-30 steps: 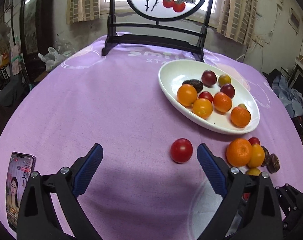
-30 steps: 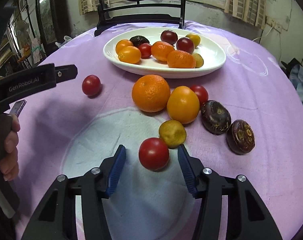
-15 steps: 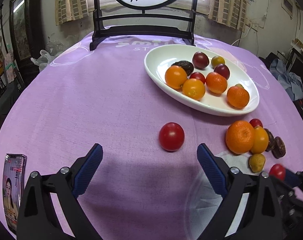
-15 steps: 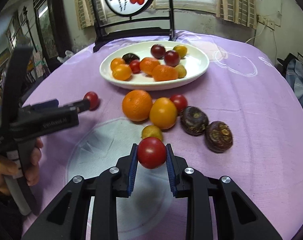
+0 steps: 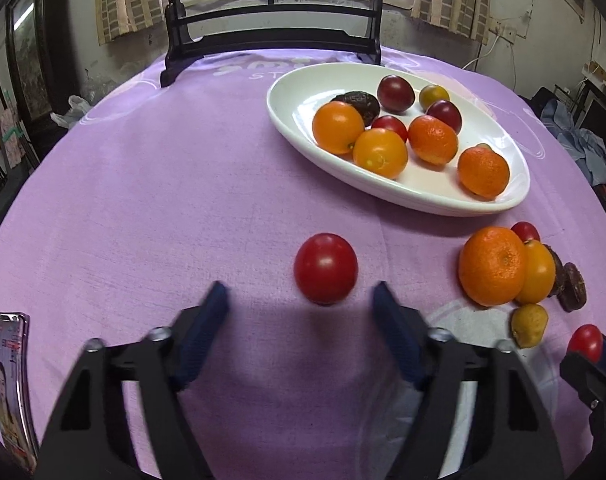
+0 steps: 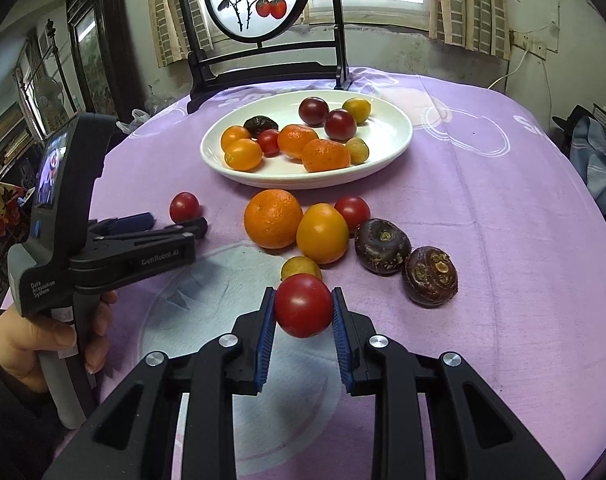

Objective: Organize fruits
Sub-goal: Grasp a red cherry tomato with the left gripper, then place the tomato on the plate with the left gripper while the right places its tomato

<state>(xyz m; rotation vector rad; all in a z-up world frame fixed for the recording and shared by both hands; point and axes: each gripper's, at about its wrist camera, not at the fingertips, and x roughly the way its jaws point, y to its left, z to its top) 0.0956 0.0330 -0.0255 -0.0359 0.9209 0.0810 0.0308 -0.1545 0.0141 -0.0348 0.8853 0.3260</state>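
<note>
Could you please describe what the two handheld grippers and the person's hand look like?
Both grippers, left and right, are matte black linkages with silver bolts and ribbed blue pads. The left has a grey handle, a small screen and white "GenRobot.AI" lettering. The hand is bare.

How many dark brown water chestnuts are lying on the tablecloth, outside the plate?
2: one right of the yellow-orange fruit, the other just right of it. None seem hidden.

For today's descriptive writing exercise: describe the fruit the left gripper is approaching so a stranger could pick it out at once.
Start at the white oval plate of fruit on the purple tablecloth. In front of its near rim, a red tomato sits on the cloth, just ahead of the left gripper. It lies alone, apart from the fruit cluster around the big orange.
</note>
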